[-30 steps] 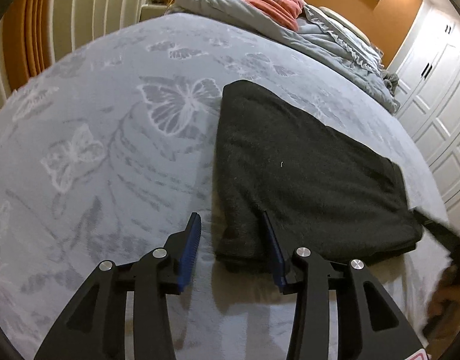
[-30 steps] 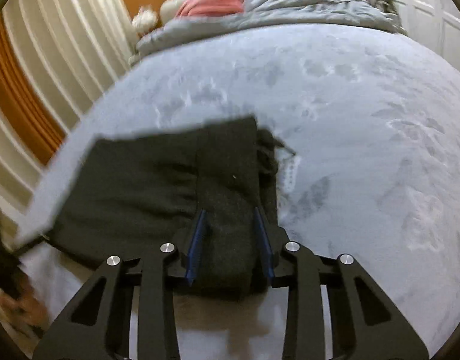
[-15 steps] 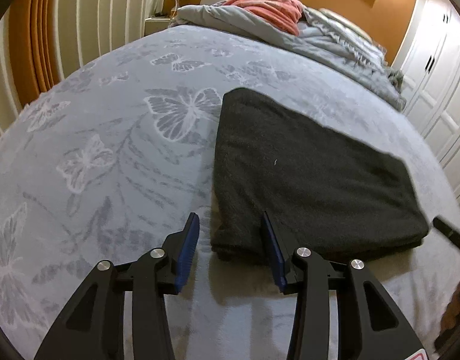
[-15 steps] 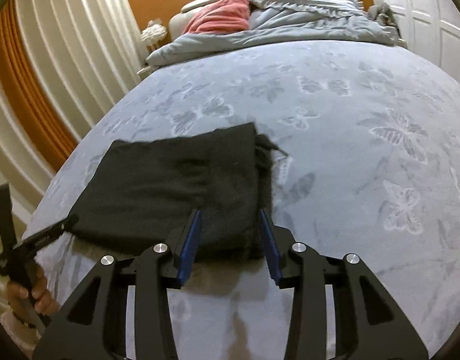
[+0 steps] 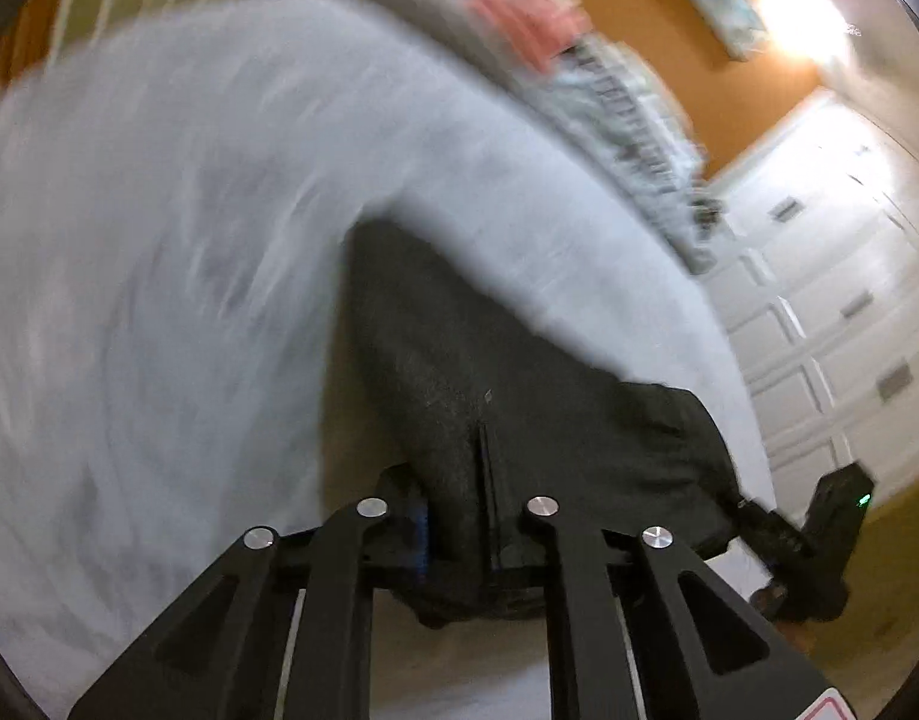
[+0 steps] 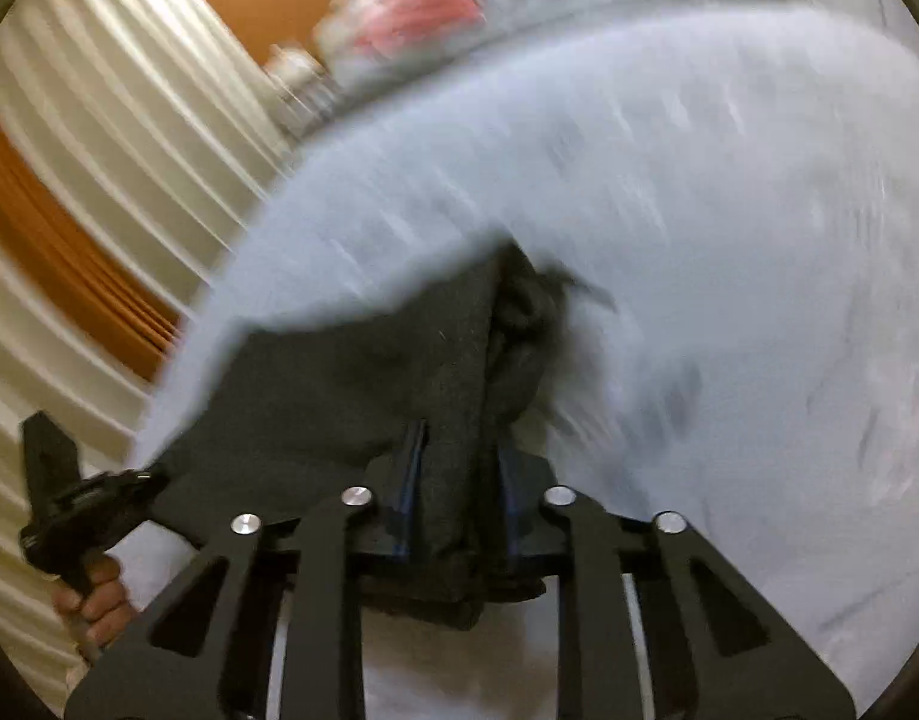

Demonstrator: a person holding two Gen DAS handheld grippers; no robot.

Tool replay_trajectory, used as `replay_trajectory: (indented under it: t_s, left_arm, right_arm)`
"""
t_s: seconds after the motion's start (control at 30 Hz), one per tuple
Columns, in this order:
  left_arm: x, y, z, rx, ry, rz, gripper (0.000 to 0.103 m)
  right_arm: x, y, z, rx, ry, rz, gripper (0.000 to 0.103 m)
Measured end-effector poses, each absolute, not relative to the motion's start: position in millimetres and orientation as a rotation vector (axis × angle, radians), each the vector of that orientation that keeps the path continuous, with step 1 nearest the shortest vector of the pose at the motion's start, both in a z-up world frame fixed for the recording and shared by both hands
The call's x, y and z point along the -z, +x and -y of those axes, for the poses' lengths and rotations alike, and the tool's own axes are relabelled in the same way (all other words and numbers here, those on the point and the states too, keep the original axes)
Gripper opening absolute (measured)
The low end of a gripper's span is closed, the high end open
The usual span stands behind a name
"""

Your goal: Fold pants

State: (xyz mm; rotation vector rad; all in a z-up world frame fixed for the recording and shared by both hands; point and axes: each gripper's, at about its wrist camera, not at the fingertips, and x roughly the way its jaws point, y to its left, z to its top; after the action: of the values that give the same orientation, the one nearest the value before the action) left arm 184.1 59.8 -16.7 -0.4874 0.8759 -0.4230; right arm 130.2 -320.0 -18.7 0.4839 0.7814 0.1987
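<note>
The dark folded pants [image 5: 489,360] lie on the grey bed [image 5: 159,240]. My left gripper [image 5: 456,516] is shut on the near left edge of the pants and lifts it. My right gripper [image 6: 456,480] is shut on the near right edge of the pants [image 6: 369,384]. Each gripper also shows in the other's view: the right one at the far right [image 5: 819,534], the left one at the far left [image 6: 81,516], with the hand below it. Both views are blurred by motion.
A rumpled grey duvet [image 5: 609,96] and a pink cloth [image 5: 513,12] lie at the head of the bed. White wardrobe doors [image 5: 831,312] stand to the right. White and orange curtains [image 6: 99,180] hang on the left.
Both grippers have closed on the near edge of the pants. Both cameras have tilted and the near edge has risen off the bed.
</note>
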Motion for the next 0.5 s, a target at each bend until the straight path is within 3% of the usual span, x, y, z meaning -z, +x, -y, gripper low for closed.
replay_trajectory:
  t_s: [0.1,0.2,0.23,0.27,0.3,0.33,0.37,0.5]
  left_arm:
    - [-19,185,-54,0.435,-0.441,-0.796,0.007]
    - [3,189,-48,0.363,-0.345,-0.846,0.012]
    - [30,191,-44,0.311,-0.291,-0.909,0.019]
    - [50,193,-45,0.260,-0.257,-0.967,0.020]
    - [71,189,-48,0.219,-0.244,-1.020,0.026]
    - [74,182,-53,0.225,-0.278,-0.981,0.031]
    - [70,170,-60,0.205,-0.310,-0.937,0.044]
    - [46,165,-65,0.215,-0.402,-0.906,0.050]
  right_arm:
    - [-33,122,311,-0.219,0.407,-0.646,0.017]
    - [-10,134,320,-0.158,0.383,-0.711,0.021]
    - [7,137,324,-0.148,0.390,-0.758,0.023]
    - [45,142,330,-0.104,0.378,-0.876,0.027]
    - [63,141,332,-0.069,0.365,-0.920,0.043]
    - [69,125,343,-0.072,0.419,-0.847,0.049]
    - [65,117,349,-0.059,0.445,-0.842,0.049]
    - [32,100,360,-0.077,0.510,-0.794,0.049]
